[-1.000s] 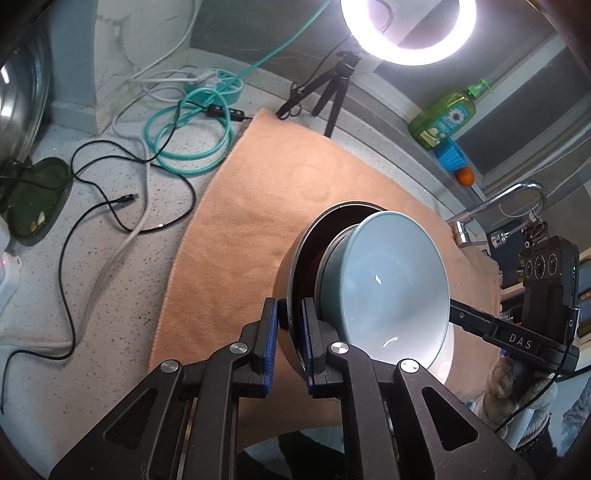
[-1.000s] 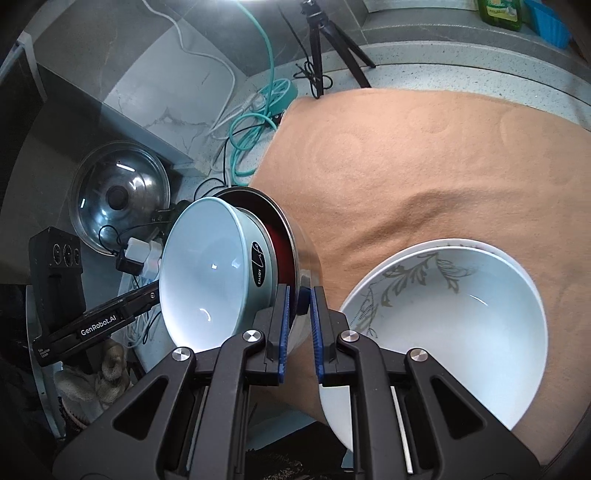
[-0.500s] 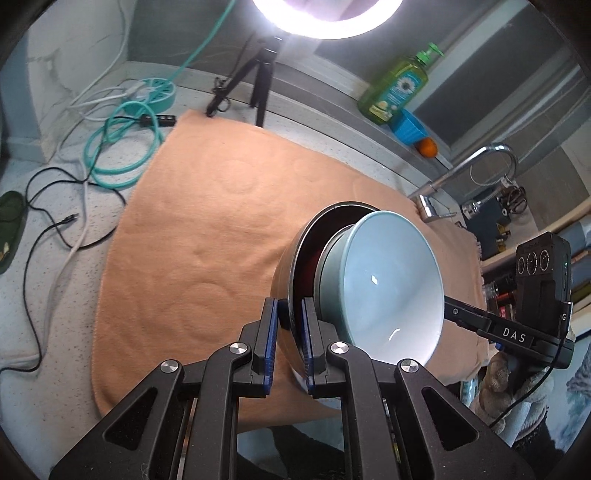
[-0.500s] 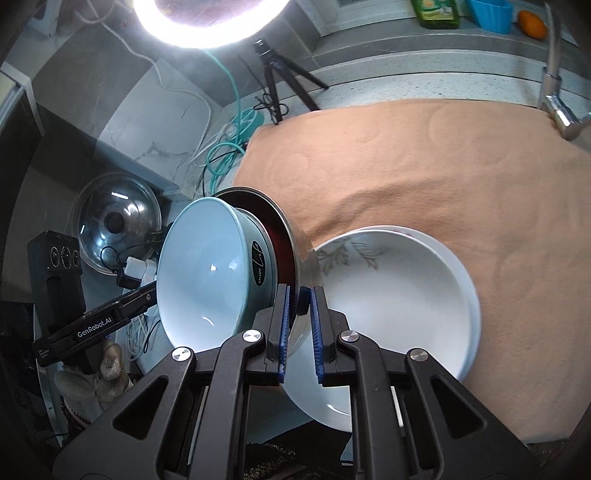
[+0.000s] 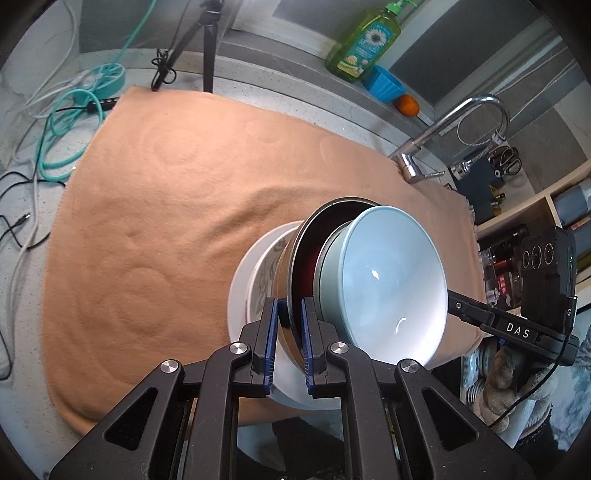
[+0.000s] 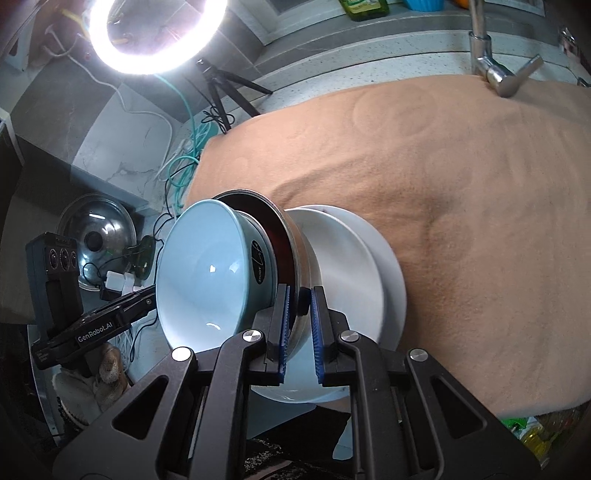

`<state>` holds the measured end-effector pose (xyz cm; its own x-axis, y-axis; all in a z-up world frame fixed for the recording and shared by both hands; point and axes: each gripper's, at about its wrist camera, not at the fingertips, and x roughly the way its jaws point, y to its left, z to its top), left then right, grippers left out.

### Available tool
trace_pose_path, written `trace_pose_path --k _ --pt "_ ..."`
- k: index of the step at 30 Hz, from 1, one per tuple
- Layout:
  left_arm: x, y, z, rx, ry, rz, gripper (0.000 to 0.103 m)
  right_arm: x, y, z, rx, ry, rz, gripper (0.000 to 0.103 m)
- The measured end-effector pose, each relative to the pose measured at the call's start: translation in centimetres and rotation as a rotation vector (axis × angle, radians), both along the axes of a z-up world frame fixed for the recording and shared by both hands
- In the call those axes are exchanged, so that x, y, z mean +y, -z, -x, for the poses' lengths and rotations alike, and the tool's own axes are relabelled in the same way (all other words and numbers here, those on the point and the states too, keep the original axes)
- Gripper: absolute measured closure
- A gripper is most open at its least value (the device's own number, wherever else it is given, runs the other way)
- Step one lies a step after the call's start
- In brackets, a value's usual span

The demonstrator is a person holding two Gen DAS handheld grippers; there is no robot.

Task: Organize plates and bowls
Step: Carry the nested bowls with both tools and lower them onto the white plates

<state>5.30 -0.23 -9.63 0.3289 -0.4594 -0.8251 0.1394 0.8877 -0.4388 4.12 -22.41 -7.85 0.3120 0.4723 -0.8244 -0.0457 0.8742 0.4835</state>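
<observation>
A steel bowl with a dark red inside (image 5: pixel 301 254) (image 6: pixel 291 240) holds a pale blue bowl (image 5: pixel 384 291) (image 6: pixel 207 273) nested in it. My left gripper (image 5: pixel 289 332) is shut on the steel bowl's rim from one side. My right gripper (image 6: pixel 299 321) is shut on the same rim from the opposite side. The pair sits tilted in a white bowl with a leaf pattern (image 5: pixel 258 273) (image 6: pixel 343 266), which rests in a wider white bowl (image 5: pixel 236 306) (image 6: pixel 391 280) on the tan cloth (image 5: pixel 166 192) (image 6: pixel 461 184).
A faucet (image 5: pixel 454 125) (image 6: pixel 495 70), a green soap bottle (image 5: pixel 365 40), a blue cup (image 5: pixel 384 83) and an orange (image 5: pixel 406 104) line the back. A ring light (image 6: pixel 155 33) on a tripod (image 5: pixel 207 37), cables (image 5: pixel 66 122) and a steel lid (image 6: pixel 96 236) lie left.
Both grippers moved the nested steel and blue bowls rightward over the cloth and down into the white bowls. The grip on the rim is unchanged.
</observation>
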Motion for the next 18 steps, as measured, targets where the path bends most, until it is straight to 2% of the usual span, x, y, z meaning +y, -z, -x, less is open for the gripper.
trace_pose_path --k 9,18 --pt "-0.9 0.6 0.0 0.016 0.022 -0.020 0.094 -1.1 1.4 0.3 0.022 0.022 0.003 0.092" --pt "-1.1 0.7 0.0 0.017 0.023 -0.027 0.094 -1.2 1.3 0.4 0.022 0.024 -0.003 0.092"
